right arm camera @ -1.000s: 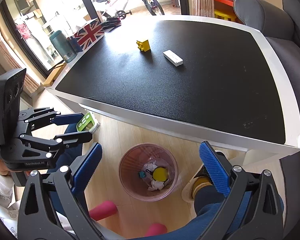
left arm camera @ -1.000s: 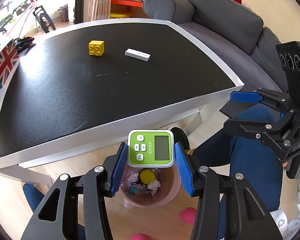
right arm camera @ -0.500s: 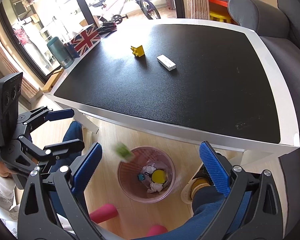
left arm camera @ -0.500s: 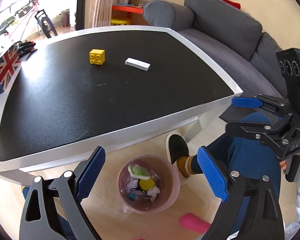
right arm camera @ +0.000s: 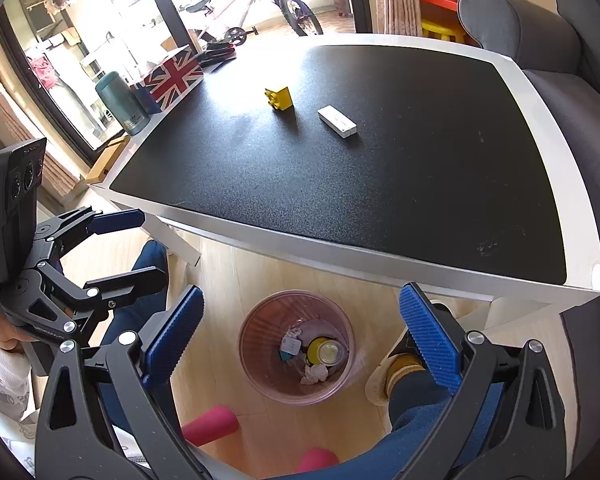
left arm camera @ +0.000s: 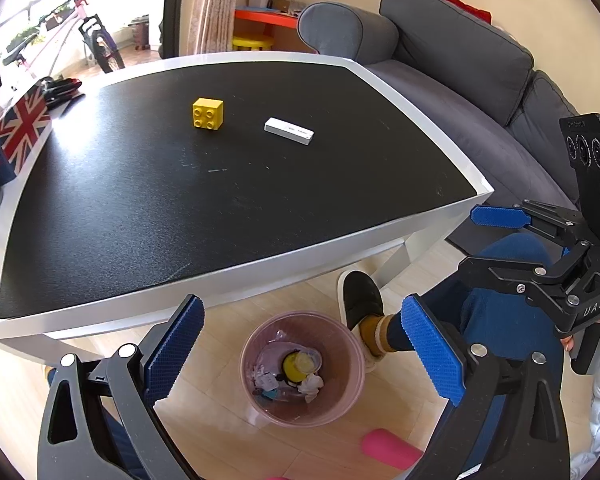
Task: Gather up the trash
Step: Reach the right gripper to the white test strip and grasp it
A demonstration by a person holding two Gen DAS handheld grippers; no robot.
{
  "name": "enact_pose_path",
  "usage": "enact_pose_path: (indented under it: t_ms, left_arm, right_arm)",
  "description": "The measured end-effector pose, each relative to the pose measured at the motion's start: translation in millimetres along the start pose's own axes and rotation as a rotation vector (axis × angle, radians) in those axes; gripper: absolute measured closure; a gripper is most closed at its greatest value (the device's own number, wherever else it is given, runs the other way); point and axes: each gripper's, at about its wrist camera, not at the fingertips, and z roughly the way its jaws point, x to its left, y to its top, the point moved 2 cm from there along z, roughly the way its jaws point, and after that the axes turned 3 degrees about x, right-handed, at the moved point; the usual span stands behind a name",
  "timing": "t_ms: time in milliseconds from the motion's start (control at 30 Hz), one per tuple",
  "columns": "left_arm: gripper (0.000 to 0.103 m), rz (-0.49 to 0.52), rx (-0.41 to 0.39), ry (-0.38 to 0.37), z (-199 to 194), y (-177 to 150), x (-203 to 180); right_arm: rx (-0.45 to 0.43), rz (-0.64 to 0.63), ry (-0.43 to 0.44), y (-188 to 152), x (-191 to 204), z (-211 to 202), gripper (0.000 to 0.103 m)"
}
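A pink see-through bin (left arm camera: 342,396) (right arm camera: 256,364) stands on the wooden floor just in front of the table's near edge. In it lie a yellow round item (left arm camera: 290,364) and crumpled white paper (right arm camera: 316,372). My left gripper (left arm camera: 302,304) (right arm camera: 152,246) hangs above the bin with its jaws opening and nothing between them. My right gripper (right arm camera: 302,292) (left arm camera: 468,240) is open and empty over the bin too. On the black table top (left arm camera: 140,208) sit a yellow toy brick (left arm camera: 208,113) (right arm camera: 279,99) and a white stick-shaped item (left arm camera: 289,131) (right arm camera: 337,121).
A Union Jack box (left arm camera: 24,128) (right arm camera: 174,76) and a teal bottle (right arm camera: 122,104) stand at the table's left edge. A grey sofa (left arm camera: 460,60) runs along the right. A person's foot in a black slipper (left arm camera: 360,296) is beside the bin. Pink items (right arm camera: 210,426) lie on the floor.
My left gripper went from shut on a green timer to wide open. The timer dropped into the bin. The right gripper stayed open in place.
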Motion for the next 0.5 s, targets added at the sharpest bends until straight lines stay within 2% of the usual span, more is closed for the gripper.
enact_pose_path:
  t_ms: [200, 500]
  left_arm:
    - [0.008, -0.012, -0.027, 0.015, -4, 12, 10]
    - [0.008, -0.012, -0.054, 0.026, -2, 42, 29]
  right_arm:
    - [-0.012, -0.009, 0.001, 14, -3, 2, 0.006]
    - [-0.029, -0.048, -0.018, 62, -9, 12, 0.006]
